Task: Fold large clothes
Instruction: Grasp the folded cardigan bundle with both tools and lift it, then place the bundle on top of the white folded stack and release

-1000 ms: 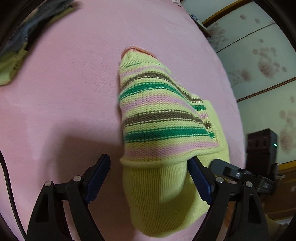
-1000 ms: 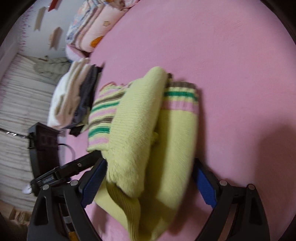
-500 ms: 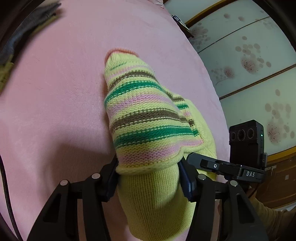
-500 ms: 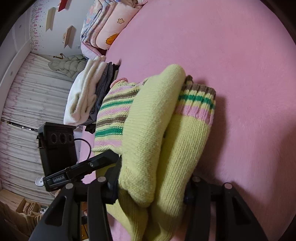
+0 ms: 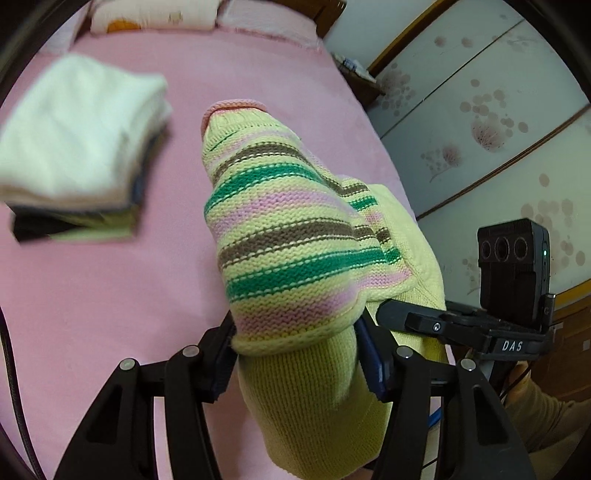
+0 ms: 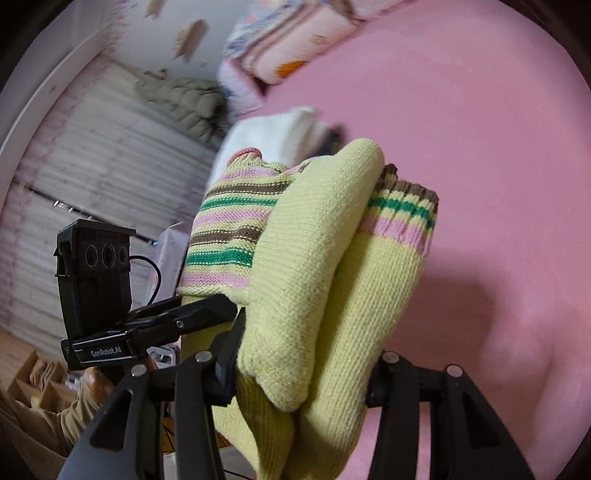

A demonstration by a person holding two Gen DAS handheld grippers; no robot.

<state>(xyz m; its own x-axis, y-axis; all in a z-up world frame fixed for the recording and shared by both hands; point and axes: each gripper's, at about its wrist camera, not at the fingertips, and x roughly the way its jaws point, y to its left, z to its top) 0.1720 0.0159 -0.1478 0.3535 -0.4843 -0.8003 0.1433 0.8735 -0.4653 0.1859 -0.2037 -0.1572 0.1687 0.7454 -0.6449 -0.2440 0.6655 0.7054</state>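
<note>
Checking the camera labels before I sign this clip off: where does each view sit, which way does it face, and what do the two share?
Left wrist: sits behind the left gripper, looking down along it over the pink bed toward a pile of folded clothes; the right gripper's camera and a beige sleeve show at right.
Right wrist: sits behind the right gripper, facing across the bed toward pillows; the left gripper's camera and a hand show at left.
Shared: the folded striped sweater, clamped by both grippers, plus bed and pile.
</note>
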